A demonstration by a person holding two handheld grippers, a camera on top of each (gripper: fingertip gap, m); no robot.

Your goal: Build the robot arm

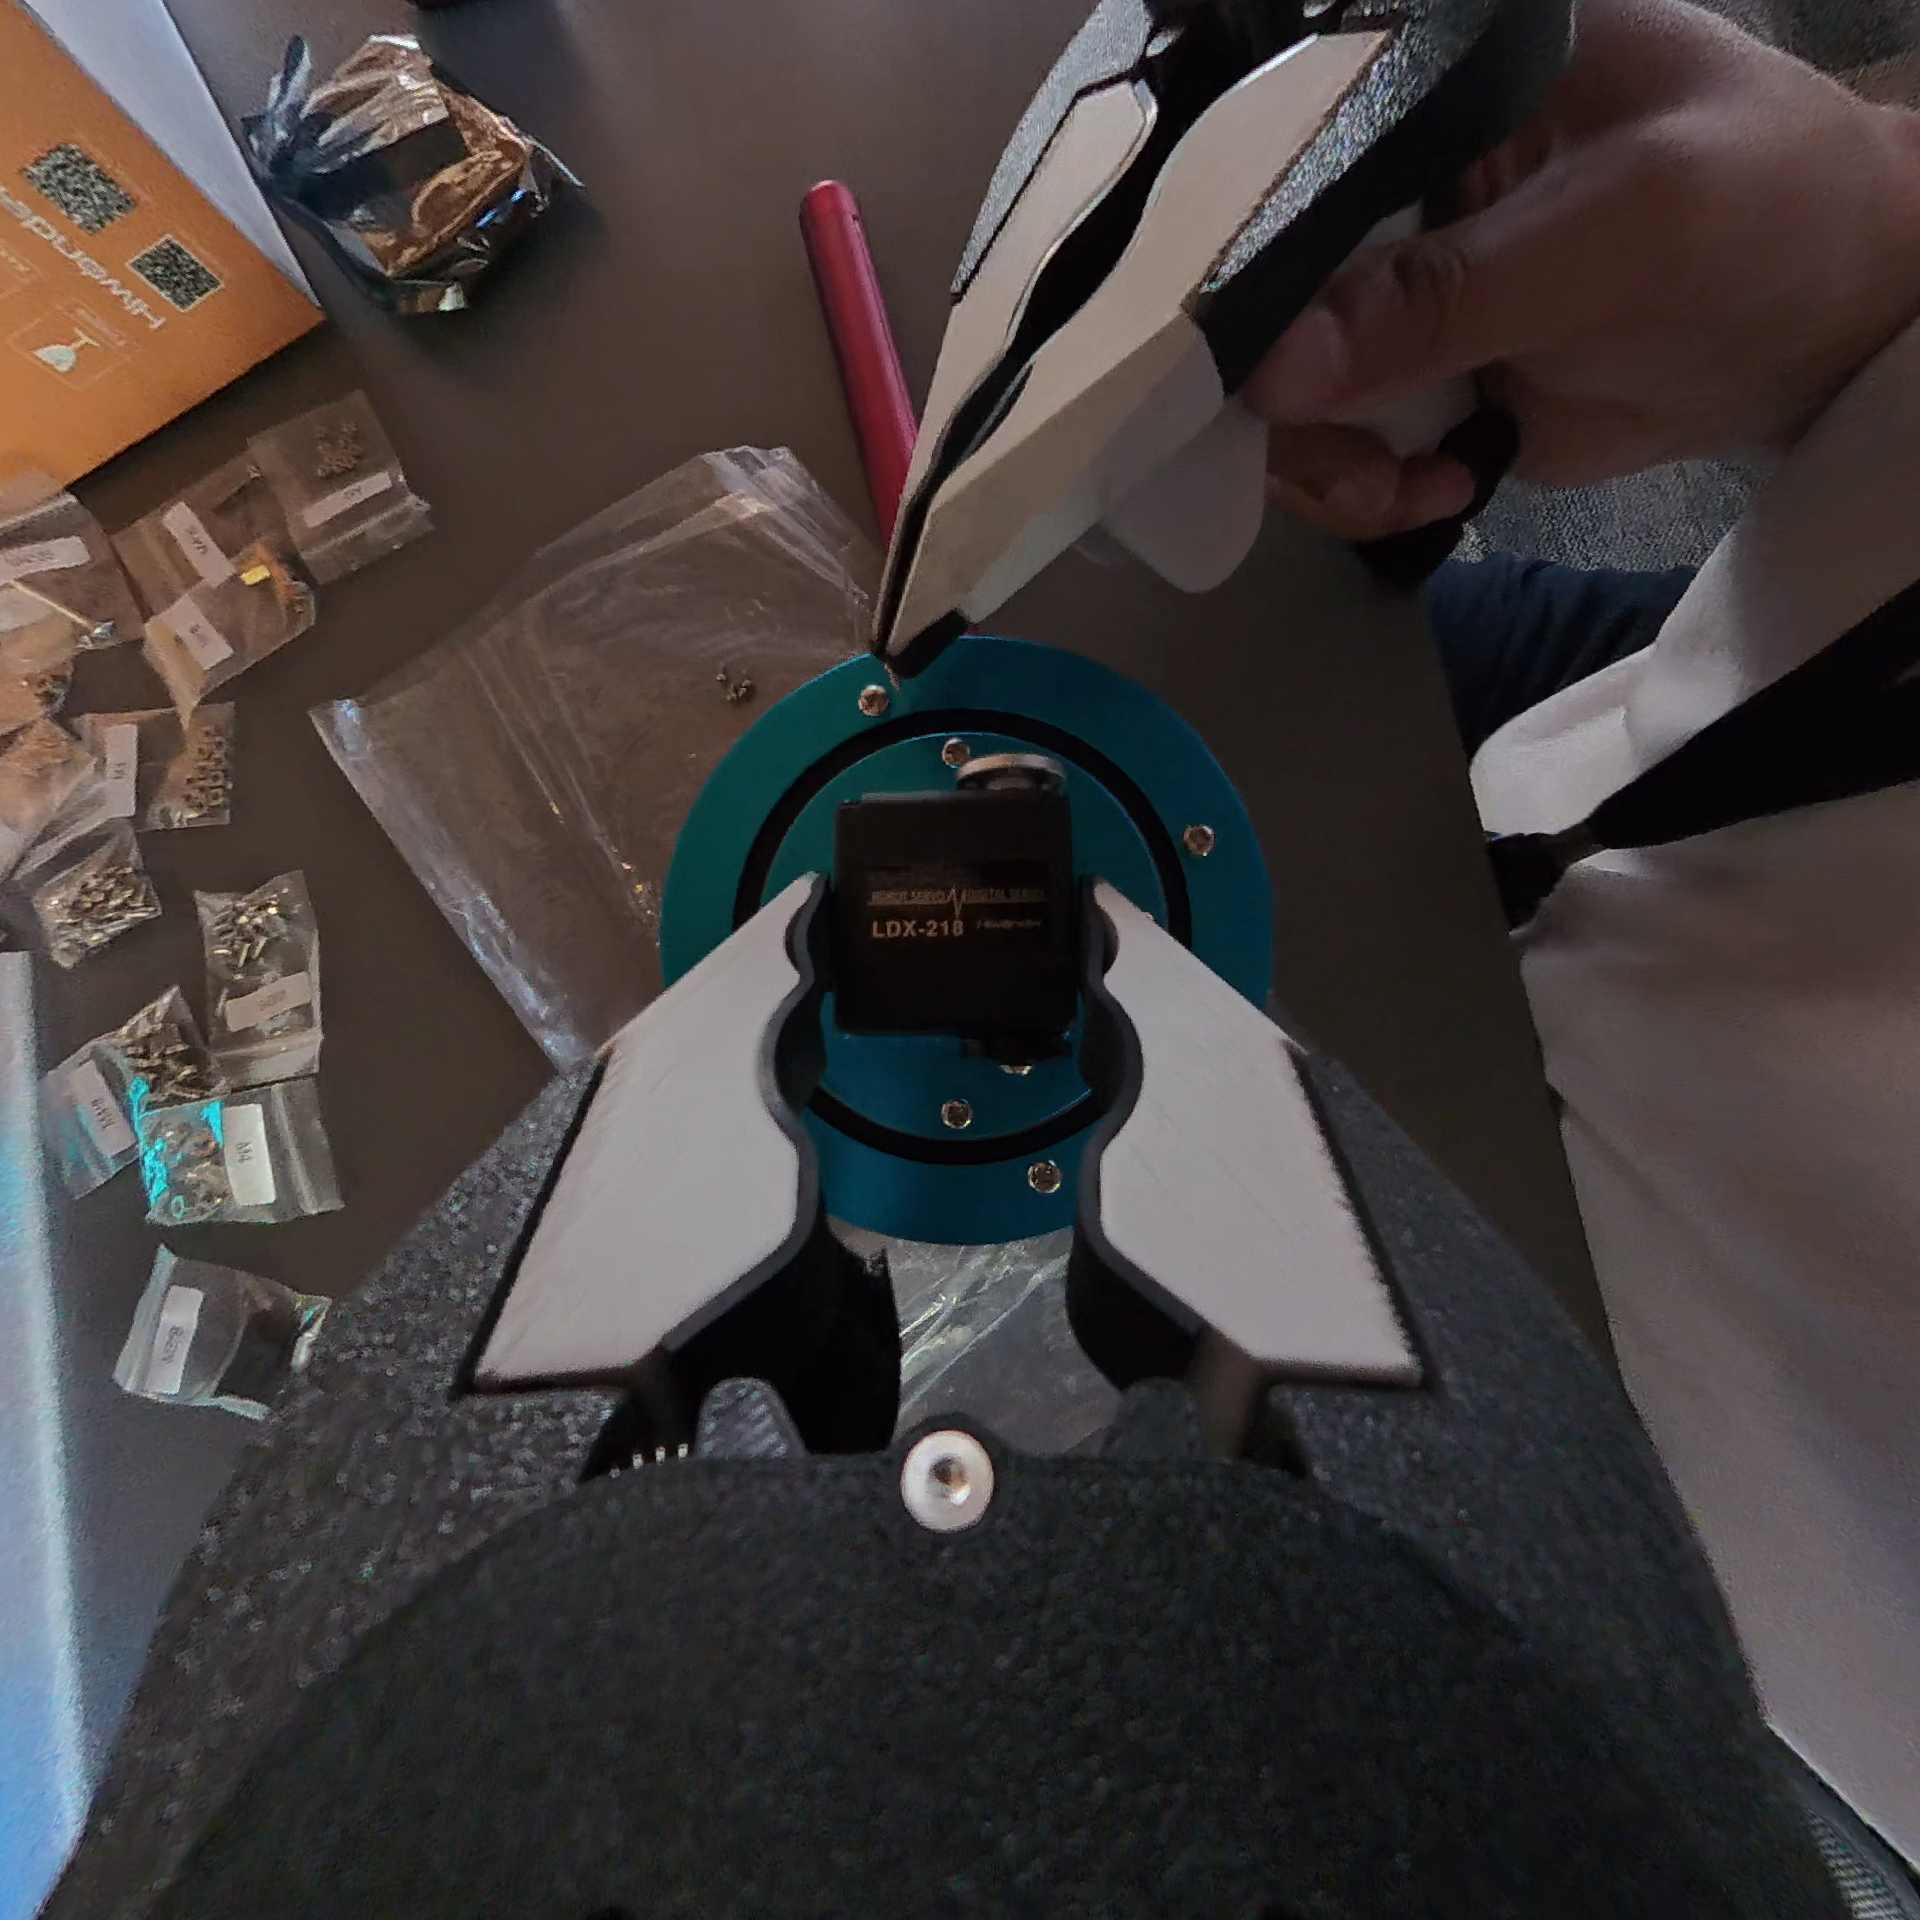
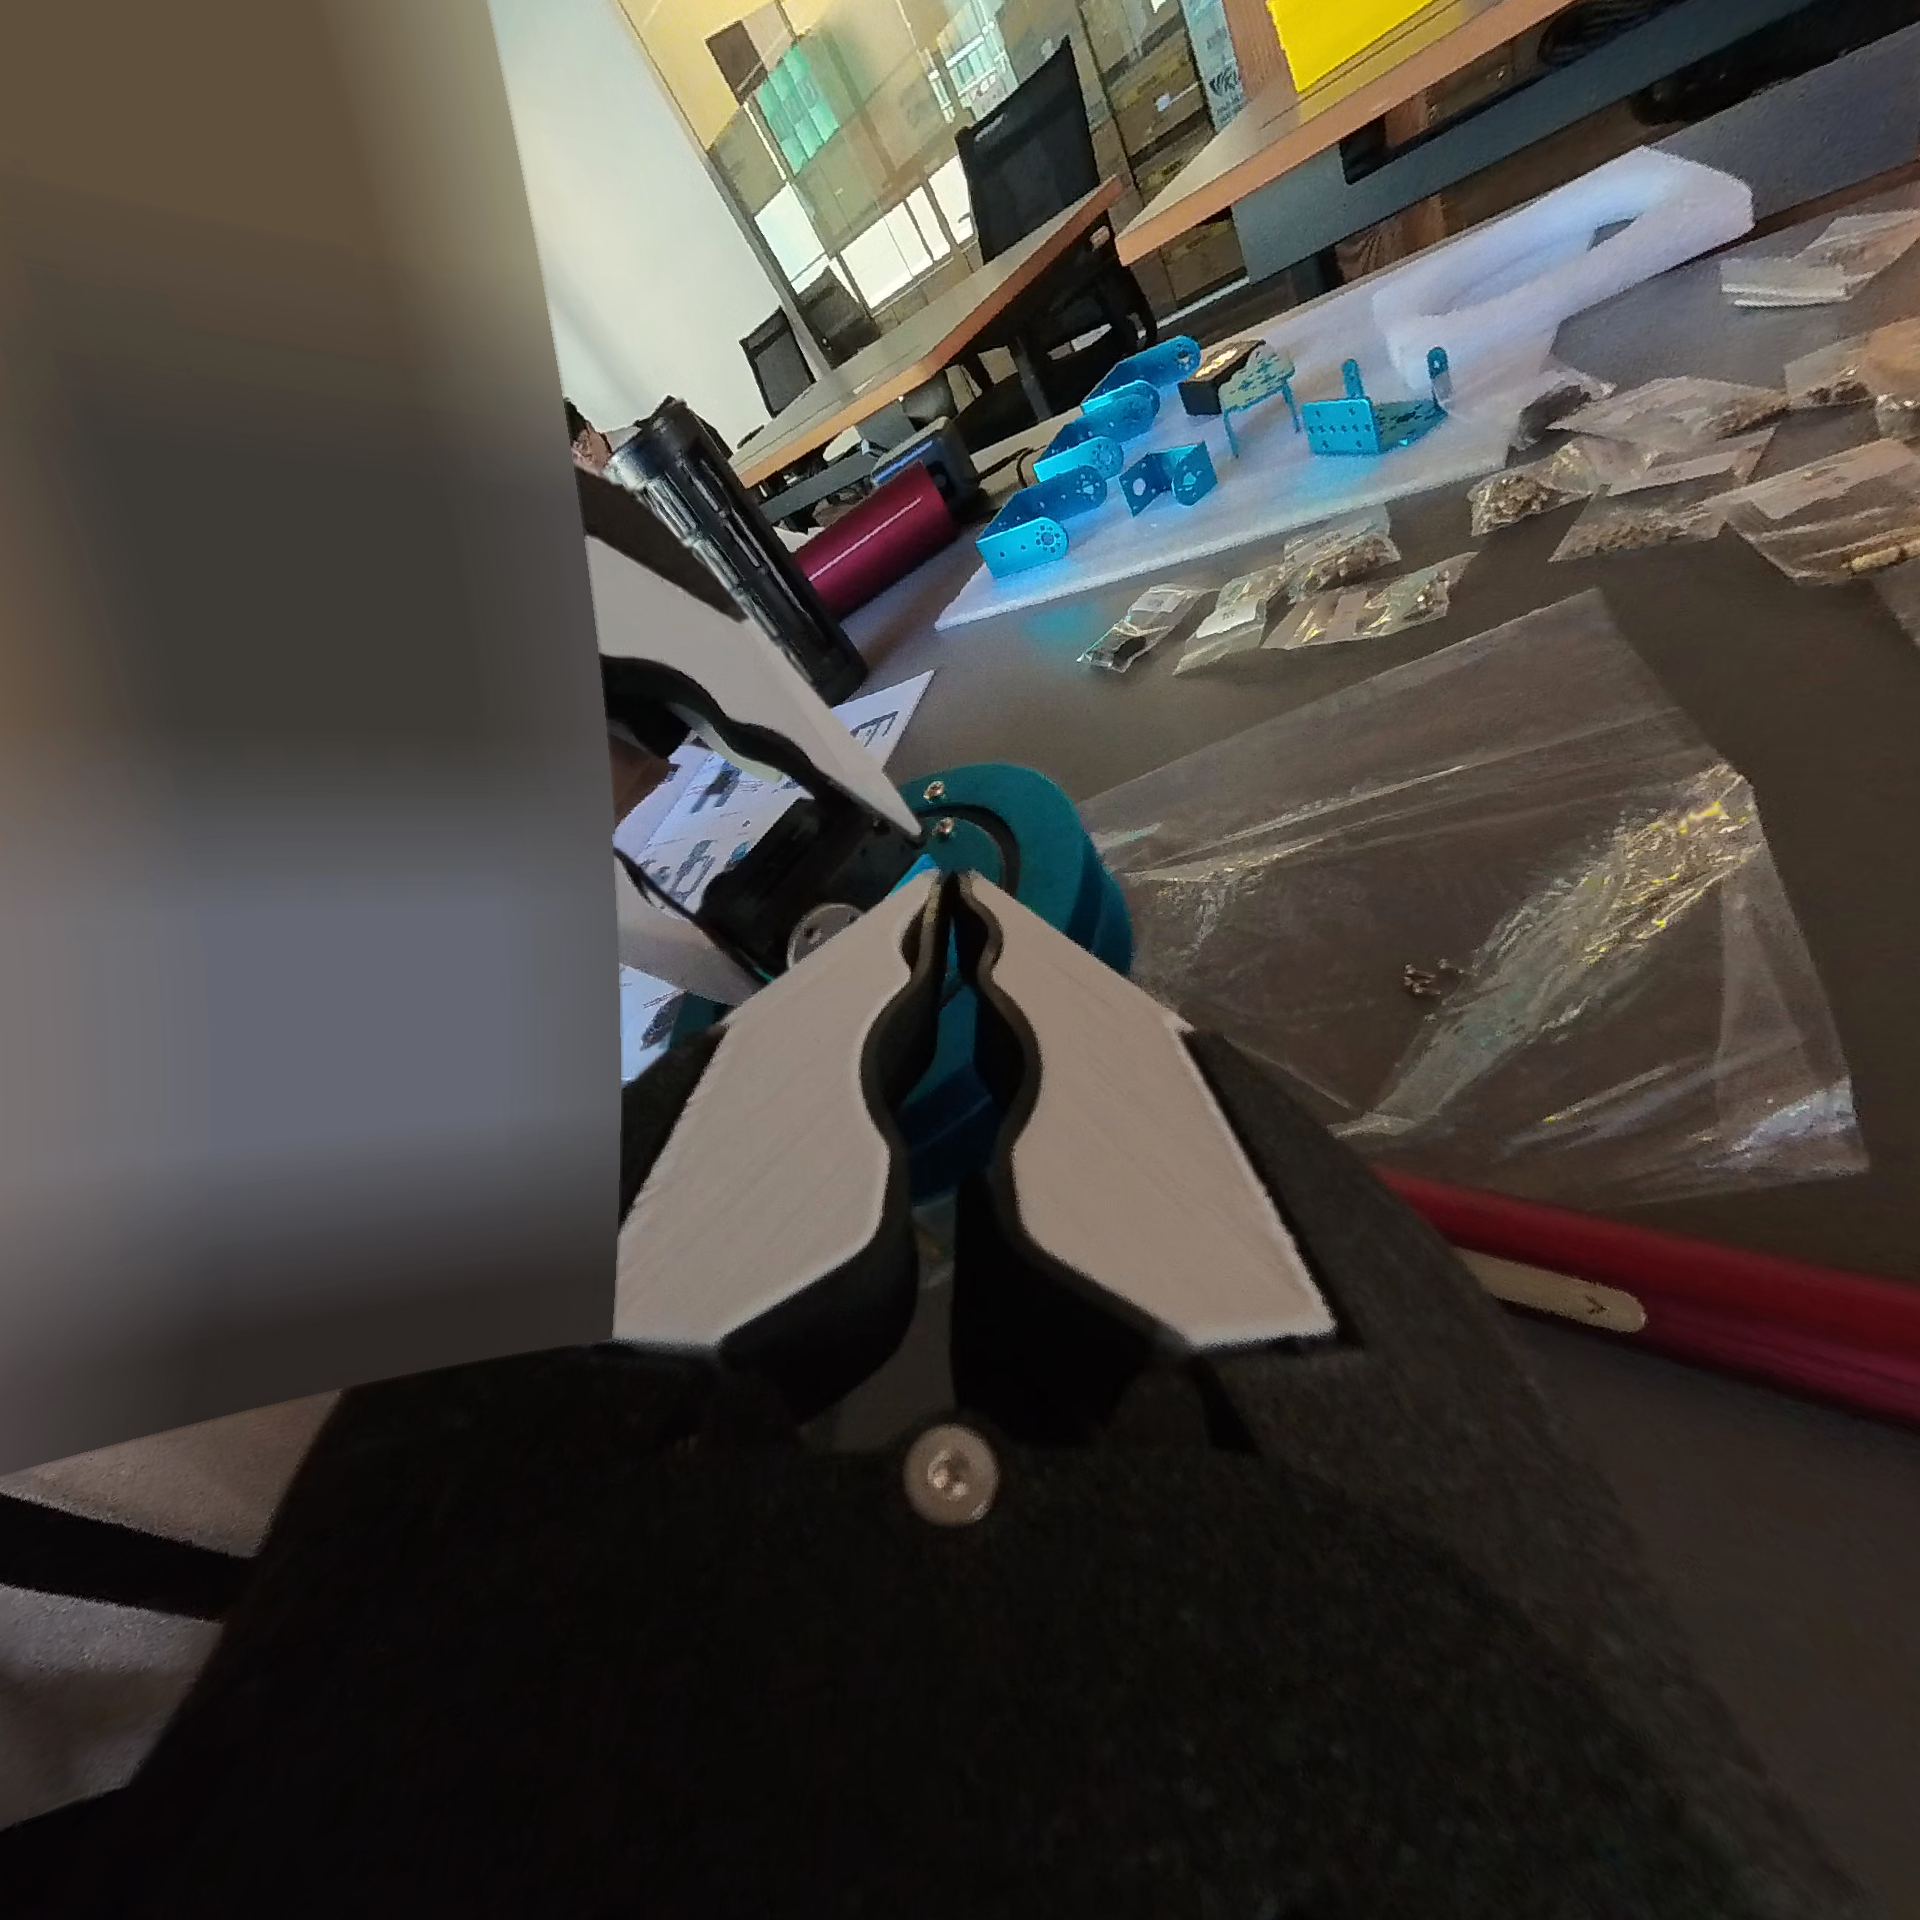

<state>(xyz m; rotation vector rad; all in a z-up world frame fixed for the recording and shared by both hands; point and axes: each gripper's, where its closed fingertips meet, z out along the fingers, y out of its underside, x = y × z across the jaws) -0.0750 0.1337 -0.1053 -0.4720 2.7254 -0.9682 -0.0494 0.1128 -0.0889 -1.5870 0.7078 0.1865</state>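
Note:
A black servo [image 1: 951, 935] stands inside a round teal base [image 1: 707, 935] with brass screws around its rings. My left gripper [image 1: 954, 899] is shut on the servo, one finger on each side. My right gripper [image 1: 896, 657], held by a hand [image 1: 1610, 260], comes down from above with its jaws together. Its tips touch the far rim of the teal base beside a screw [image 1: 875, 698]. In the right wrist view my right gripper [image 2: 953, 883] is shut at the base's [image 2: 1081, 883] top face. A left finger [image 2: 748, 686] and the servo [image 2: 790, 873] lie just behind. I cannot tell whether a screw is pinched.
A red tube [image 1: 852, 332] lies behind the base. Clear plastic bags [image 1: 623, 675] hold loose screws [image 1: 736, 681]. Several small screw bags [image 1: 249, 956] and an orange box [image 1: 104, 260] lie at the left. Blue brackets [image 2: 1143, 457] sit on a white sheet; a black bottle [image 2: 727, 540] stands nearby.

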